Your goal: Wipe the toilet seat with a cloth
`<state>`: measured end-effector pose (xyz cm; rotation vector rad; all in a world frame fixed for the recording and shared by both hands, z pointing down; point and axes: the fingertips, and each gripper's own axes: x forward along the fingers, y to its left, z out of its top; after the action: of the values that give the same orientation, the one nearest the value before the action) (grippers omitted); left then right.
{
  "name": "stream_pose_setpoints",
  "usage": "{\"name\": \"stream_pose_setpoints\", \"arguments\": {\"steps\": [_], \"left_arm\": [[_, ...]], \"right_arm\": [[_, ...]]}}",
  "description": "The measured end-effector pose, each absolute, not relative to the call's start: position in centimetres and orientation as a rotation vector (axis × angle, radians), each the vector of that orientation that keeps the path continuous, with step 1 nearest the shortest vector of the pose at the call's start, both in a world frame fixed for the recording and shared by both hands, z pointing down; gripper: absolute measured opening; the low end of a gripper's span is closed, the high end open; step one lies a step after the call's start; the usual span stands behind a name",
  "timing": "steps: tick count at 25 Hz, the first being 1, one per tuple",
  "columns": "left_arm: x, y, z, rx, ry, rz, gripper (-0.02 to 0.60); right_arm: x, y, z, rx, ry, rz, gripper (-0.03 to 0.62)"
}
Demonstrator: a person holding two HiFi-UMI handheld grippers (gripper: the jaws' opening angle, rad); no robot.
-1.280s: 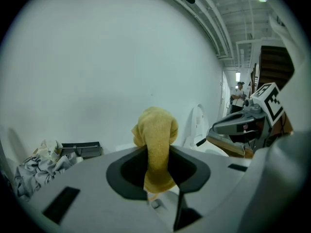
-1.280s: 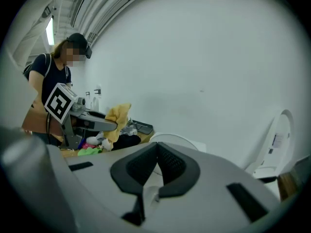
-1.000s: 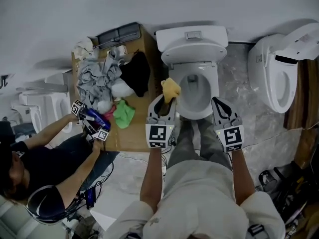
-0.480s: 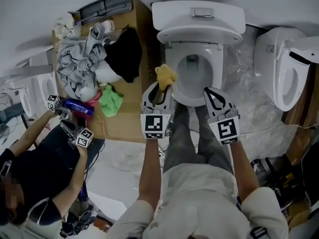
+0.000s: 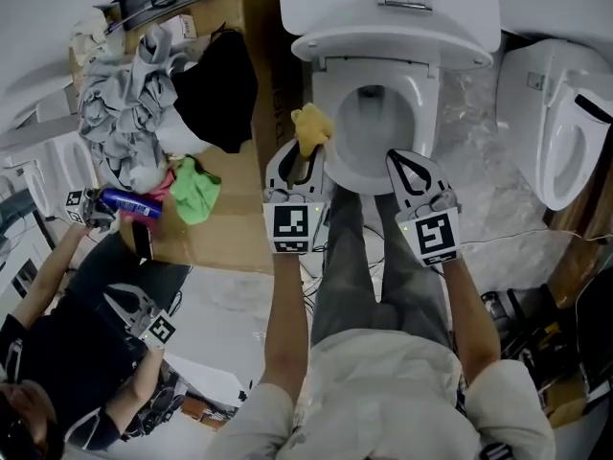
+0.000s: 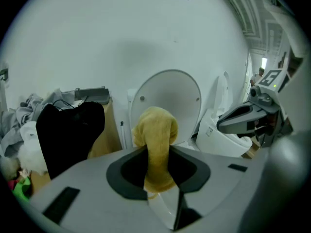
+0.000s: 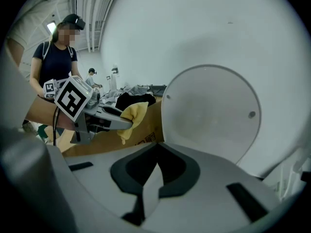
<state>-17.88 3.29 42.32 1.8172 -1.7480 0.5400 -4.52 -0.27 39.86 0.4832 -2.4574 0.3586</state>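
The left tool (image 5: 305, 159) is clamped on the yellow cloth (image 5: 311, 127); the cloth bunches out just ahead of its tips, at the left rim of the toilet seat (image 5: 427, 113), though whether it touches I cannot tell; the right tool (image 5: 410, 166) has its jaws together with nothing between them, at the seat's front right edge; beyond both tools the lid (image 7: 214, 115) stands raised; a heap of clothes (image 5: 134, 113) lies well off to the left tool's left.

Brown surface (image 5: 239, 228), probably a cardboard box, with grey clothes (image 5: 124, 113), black garment (image 5: 215, 94) and green cloth (image 5: 194, 192) atop
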Motion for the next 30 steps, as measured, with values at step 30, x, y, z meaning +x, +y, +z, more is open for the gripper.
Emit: {"name": "stream_pose_setpoints", "arguments": {"steps": [30], "left_arm": [[-17.4,2.9,61.0,1.754,-1.578,0.717,0.118]], "right_arm": [[-5.6,0.8,55.2,0.356,-2.356,0.46,0.008]]}}
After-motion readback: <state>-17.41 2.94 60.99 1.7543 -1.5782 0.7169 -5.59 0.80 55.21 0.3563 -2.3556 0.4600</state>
